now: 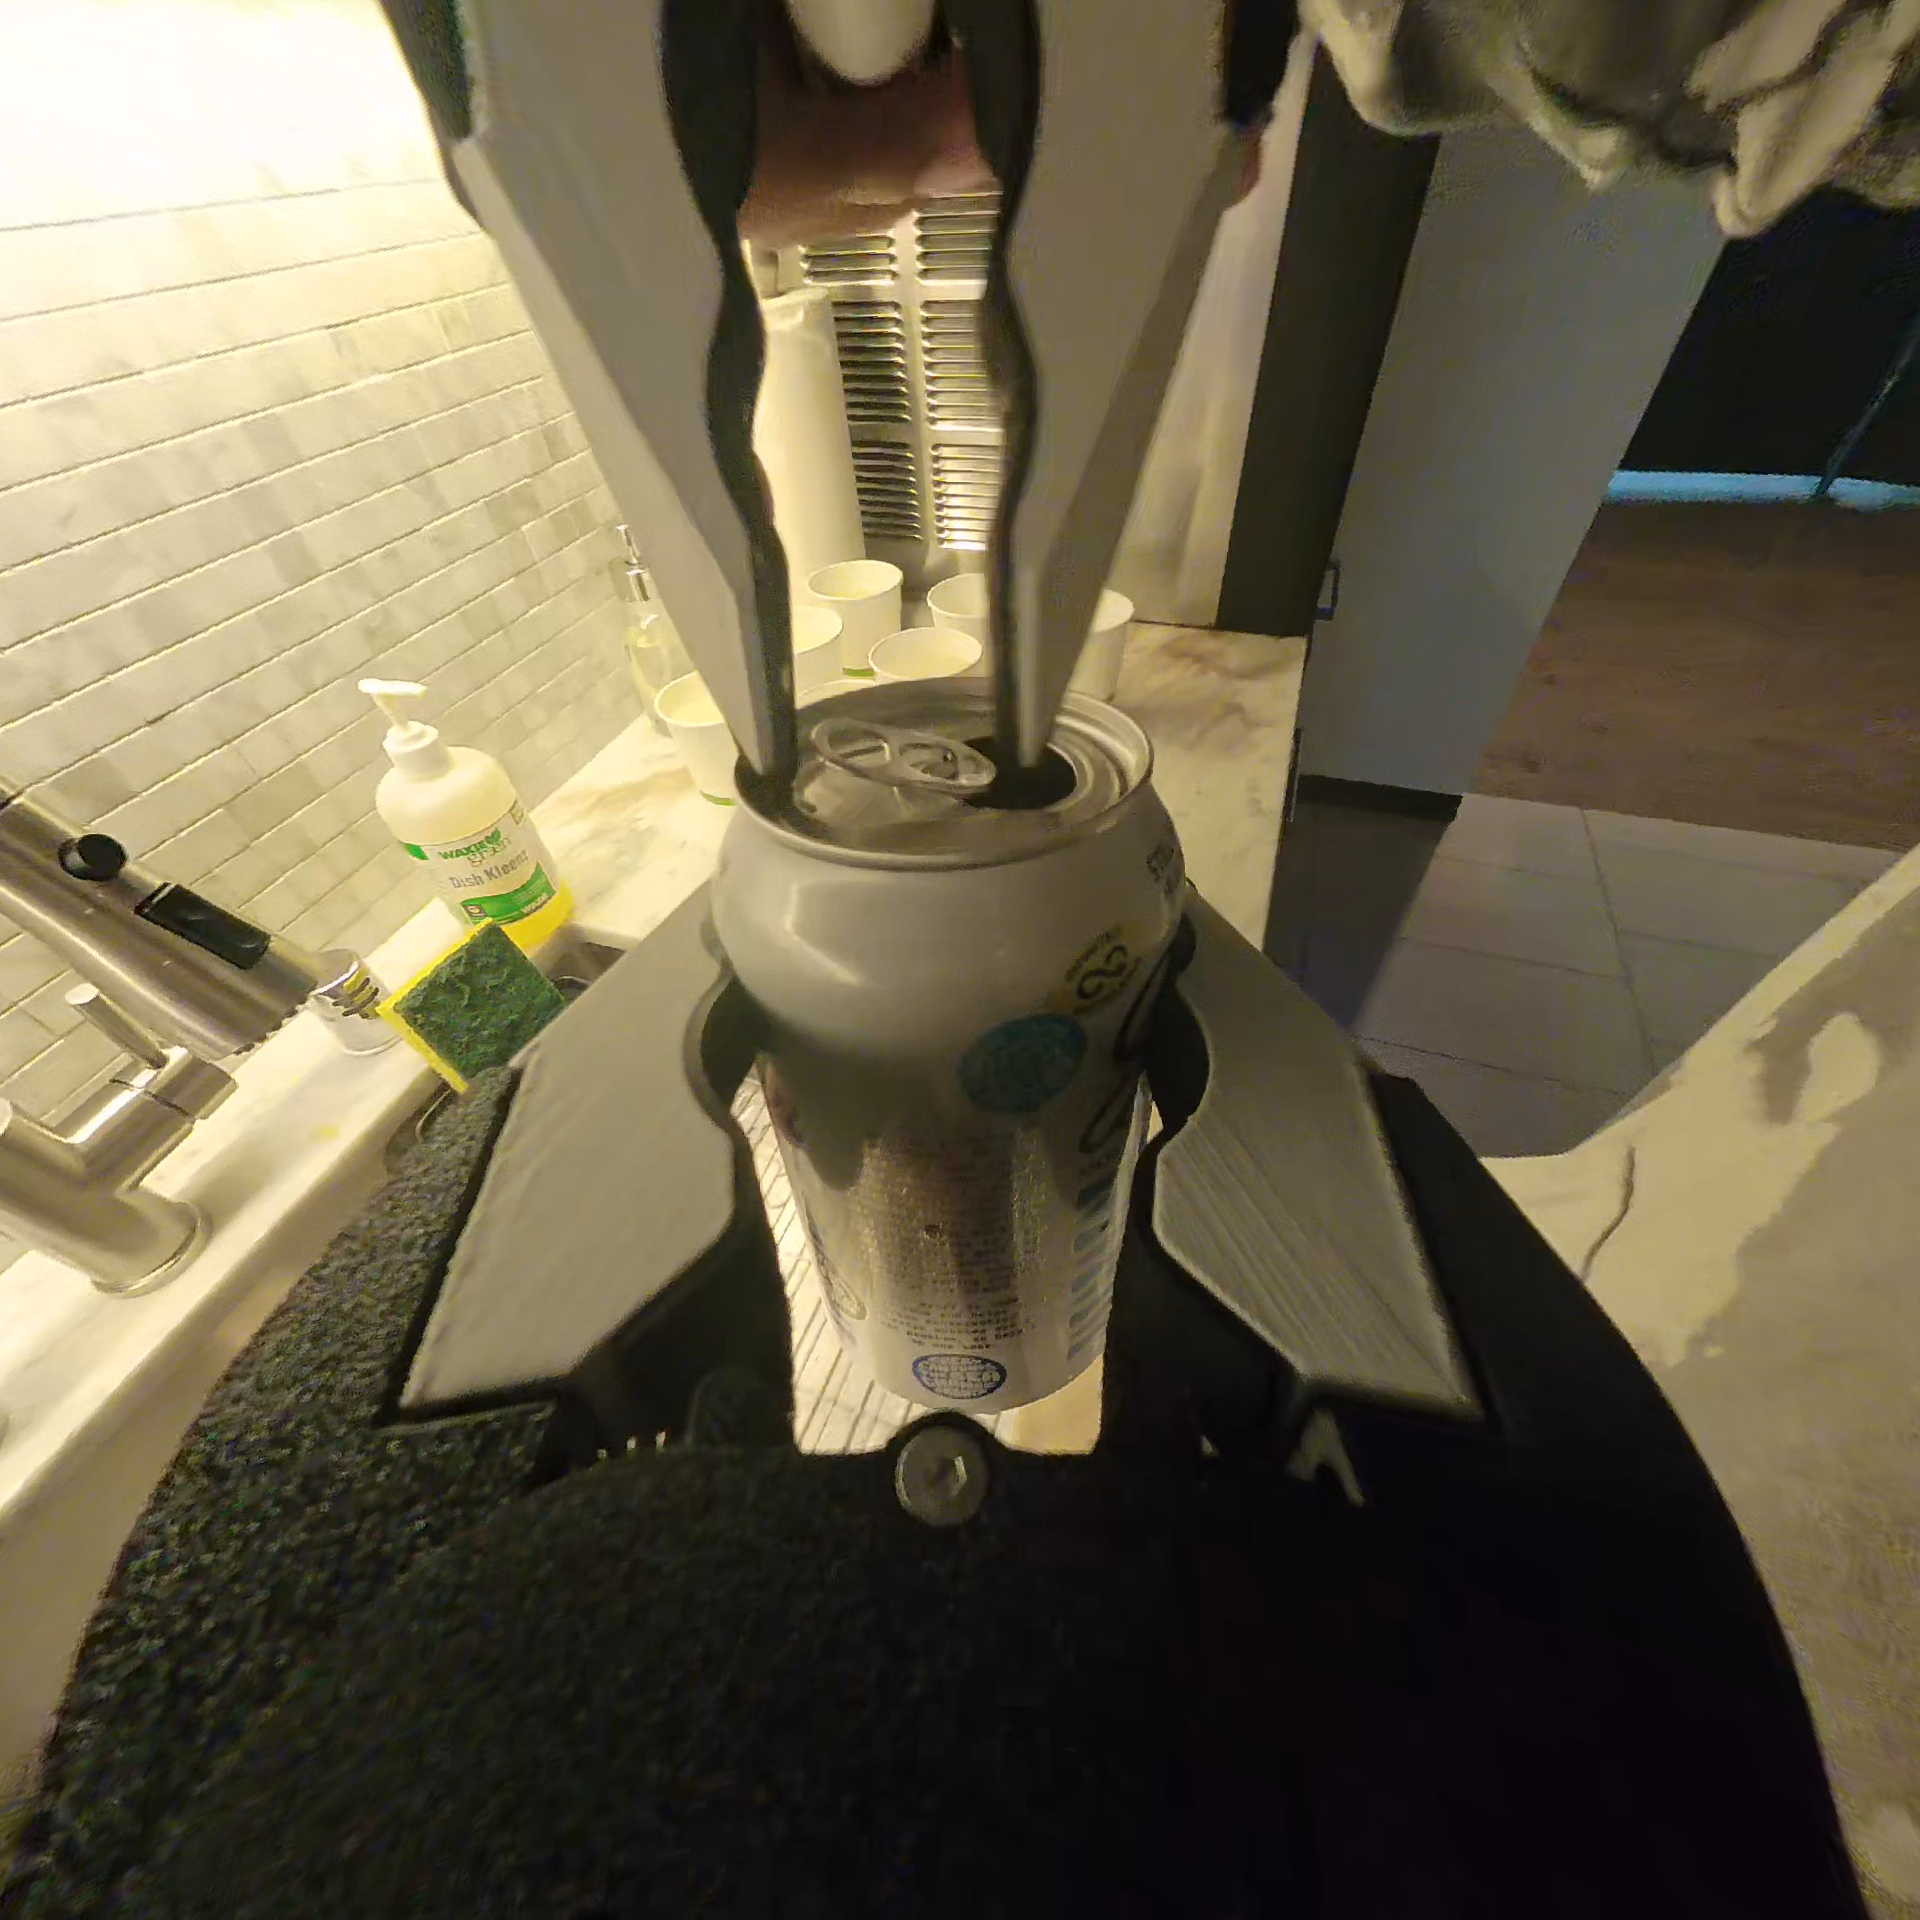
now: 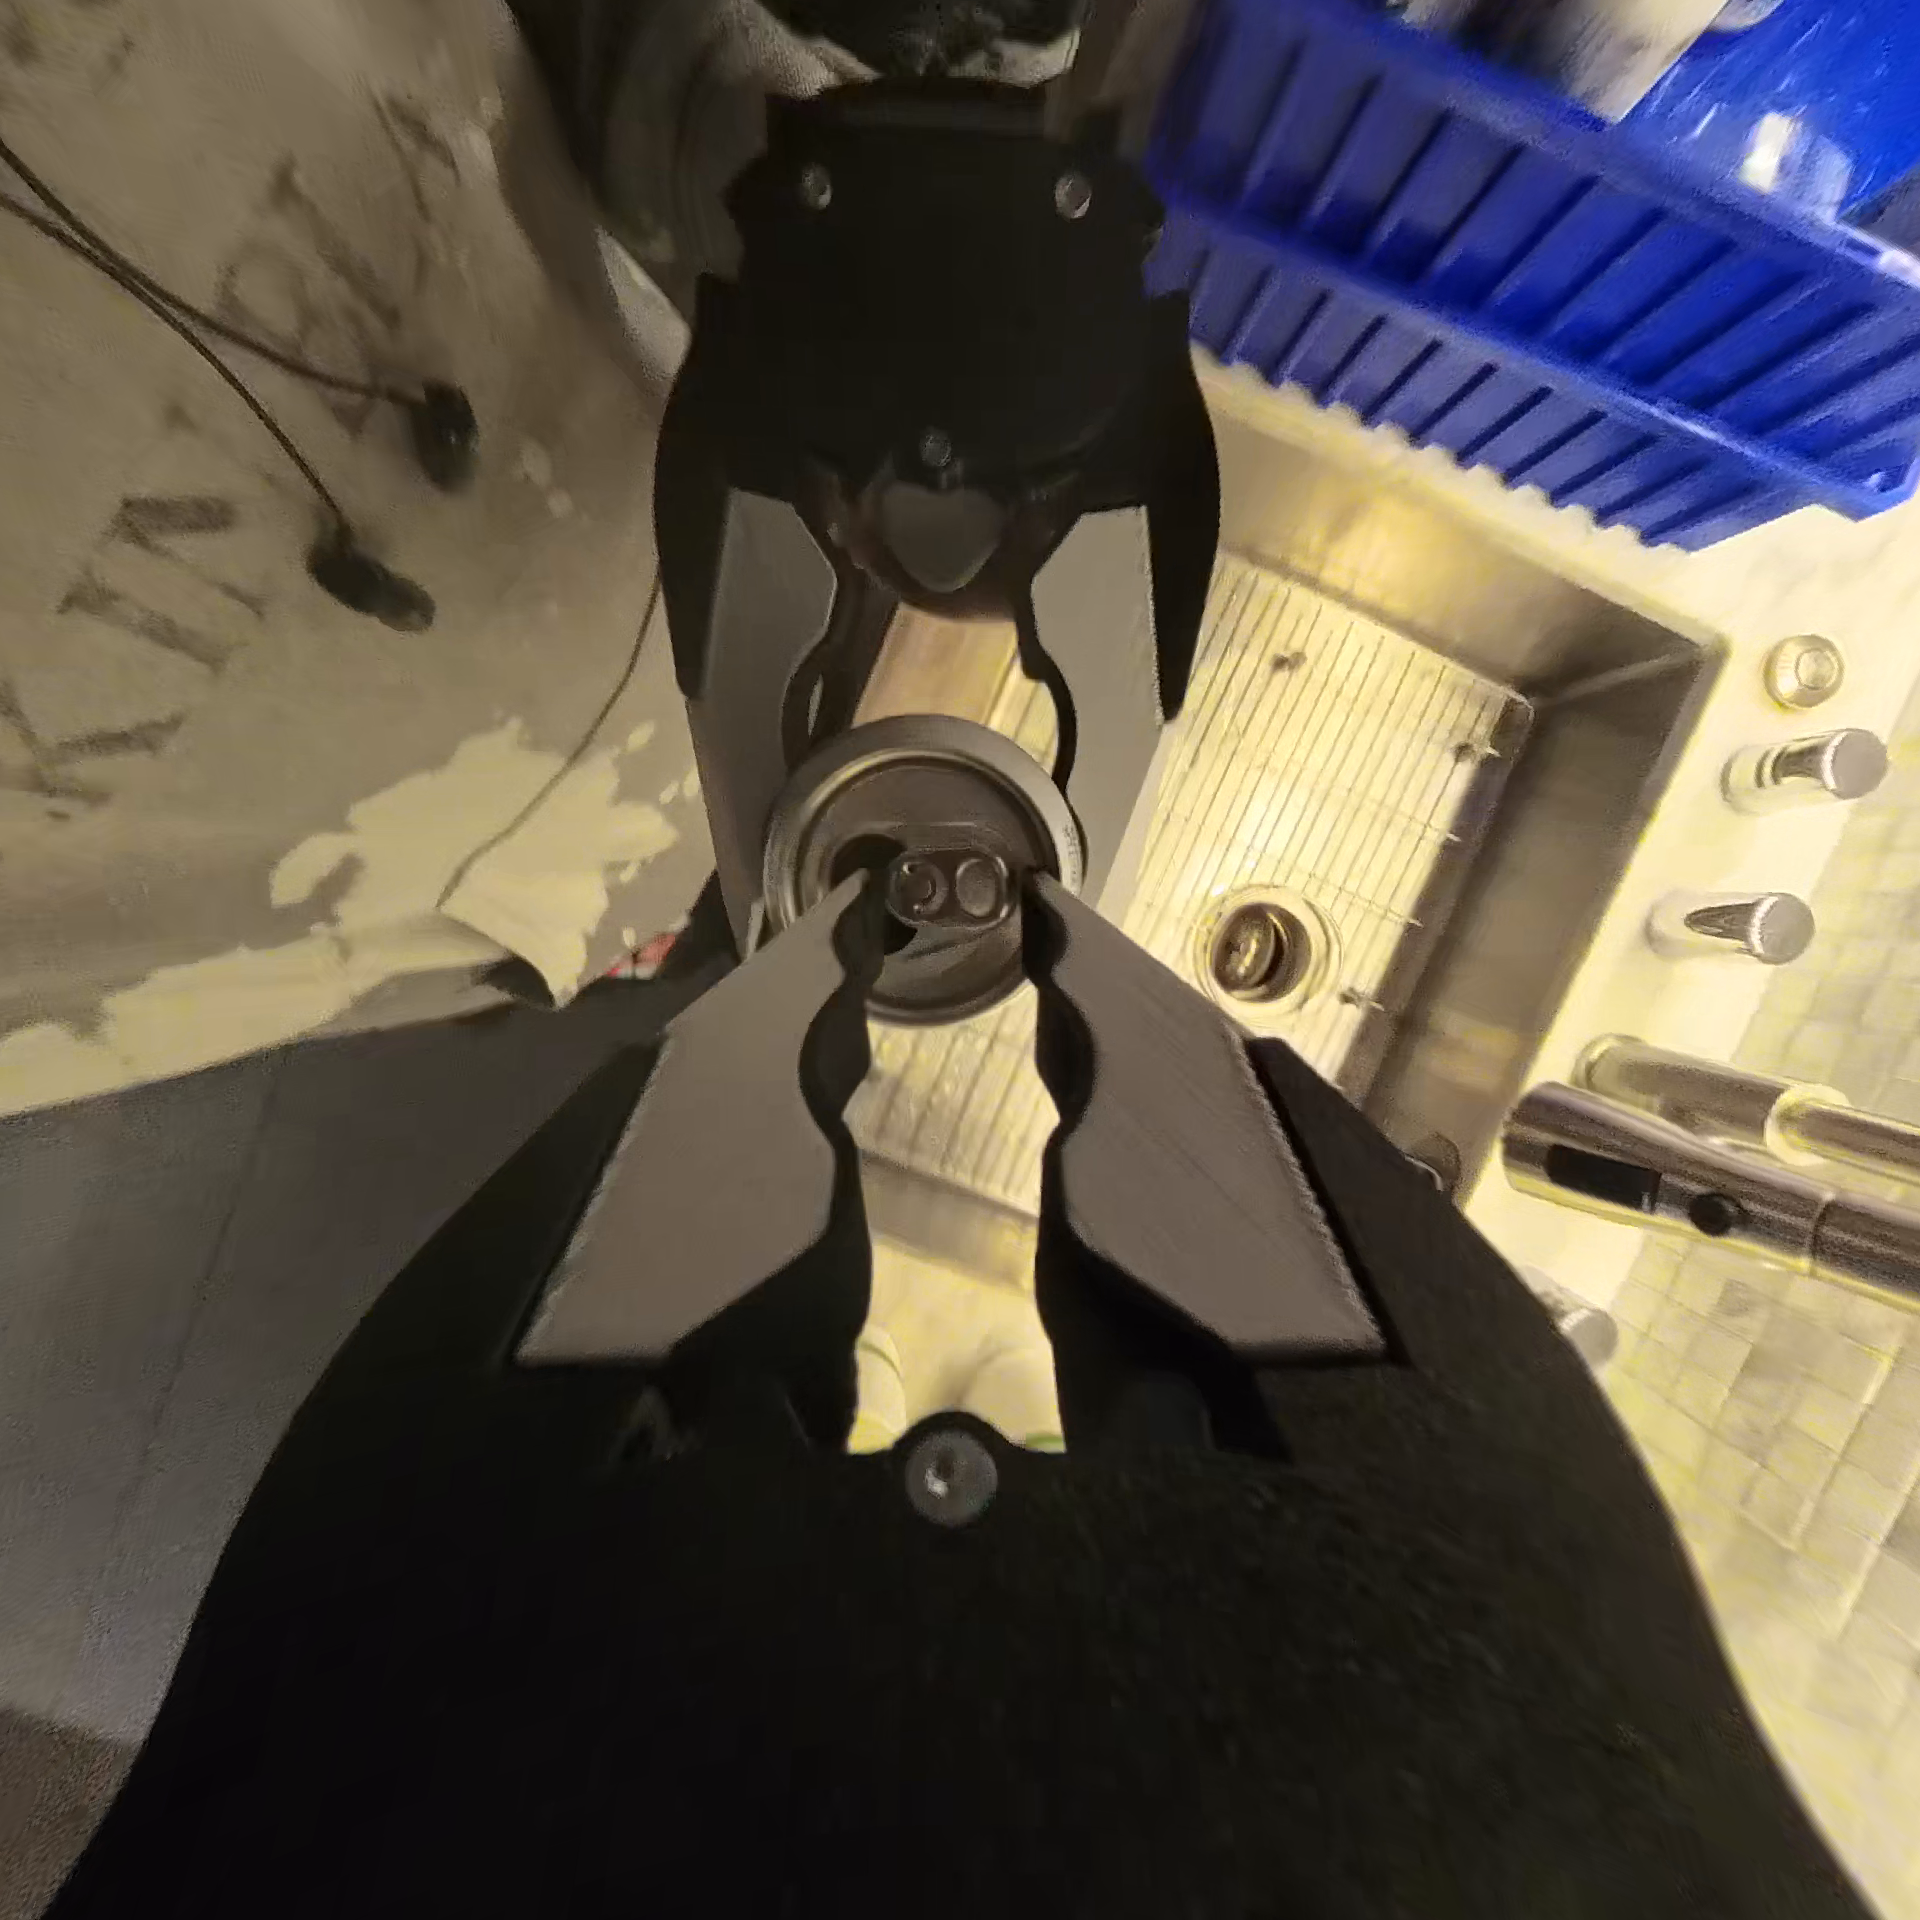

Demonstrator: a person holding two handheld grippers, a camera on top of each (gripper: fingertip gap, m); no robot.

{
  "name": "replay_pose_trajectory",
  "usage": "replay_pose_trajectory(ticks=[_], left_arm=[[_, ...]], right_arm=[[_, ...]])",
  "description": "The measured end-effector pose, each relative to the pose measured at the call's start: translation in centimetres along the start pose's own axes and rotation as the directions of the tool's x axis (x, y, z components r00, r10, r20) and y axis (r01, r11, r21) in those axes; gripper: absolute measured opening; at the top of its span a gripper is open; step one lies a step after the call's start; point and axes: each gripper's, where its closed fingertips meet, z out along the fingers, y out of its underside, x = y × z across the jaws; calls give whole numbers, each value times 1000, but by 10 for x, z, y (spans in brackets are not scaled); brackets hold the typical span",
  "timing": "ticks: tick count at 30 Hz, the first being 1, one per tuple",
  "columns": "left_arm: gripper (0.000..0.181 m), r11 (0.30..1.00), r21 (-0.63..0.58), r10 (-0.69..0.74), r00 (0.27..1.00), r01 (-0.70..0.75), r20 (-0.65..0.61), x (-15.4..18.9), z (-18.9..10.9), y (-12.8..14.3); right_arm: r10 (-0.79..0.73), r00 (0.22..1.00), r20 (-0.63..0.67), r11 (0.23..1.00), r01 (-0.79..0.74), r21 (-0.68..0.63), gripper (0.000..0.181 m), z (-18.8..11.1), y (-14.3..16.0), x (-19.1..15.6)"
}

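The left tool [image 1: 940, 1029] is clamped on the body of a white drink can [image 1: 935, 987], fingers on either side just below the shoulder, holding it upright over the steel sink [image 2: 1558, 665]. The right tool [image 2: 945, 883] comes down from above, narrowly parted, with its fingertips [image 2: 842, 896] resting on the can lid either side of the pull tab [image 2: 951, 888]; they bracket the tab without visibly pinching it. The mouth of the can looks already open.

The can looks light, thin-walled and easily dented, and beads of moisture on its lower half suggest a slippery surface; the stiffer band near the shoulder and rim is the safer place to grip.

Beside the sink, the faucet [image 1: 156, 966] juts in from the left, with a soap bottle [image 1: 468, 831] and a green-and-yellow sponge [image 1: 473, 997] on the tabletop [image 1: 1216, 707]. Paper cups [image 1: 852, 603] stand farther back. A blue ribbed bin [image 2: 1558, 260] sits close by the right tool. Open room lies mainly above the sink.
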Motion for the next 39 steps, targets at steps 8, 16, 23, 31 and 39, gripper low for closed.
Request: replay_pose_trajectory(ticks=[8, 16, 23, 31, 39], left_arm=[[75, 995, -25, -91, 994, 92, 55, -15, -9, 14], [76, 984, 39, -180, 972, 177, 147, -51, -29, 11], [76, 990, 18, -144, 971, 143, 189, -64, -38, 18], [76, 997, 26, -80, 983, 77, 165, -54, -42, 13], [77, 998, 36, -54, 991, 50, 124, -38, -43, 10]], right_arm=[[-142, 984, -105, 970, 117, -214, 20, 15, -4, 17], [-243, 705, -666, 970, 192, -150, 10, 7, -27, 54], [-131, 587, -799, 980, 197, -16, 0, -13, -38, 41], [46, 742, -669, 966, 138, 220, 0, -6, -39, 28], [139, 846, -514, 954, 25, 299, 0, 6, -45, 40]])
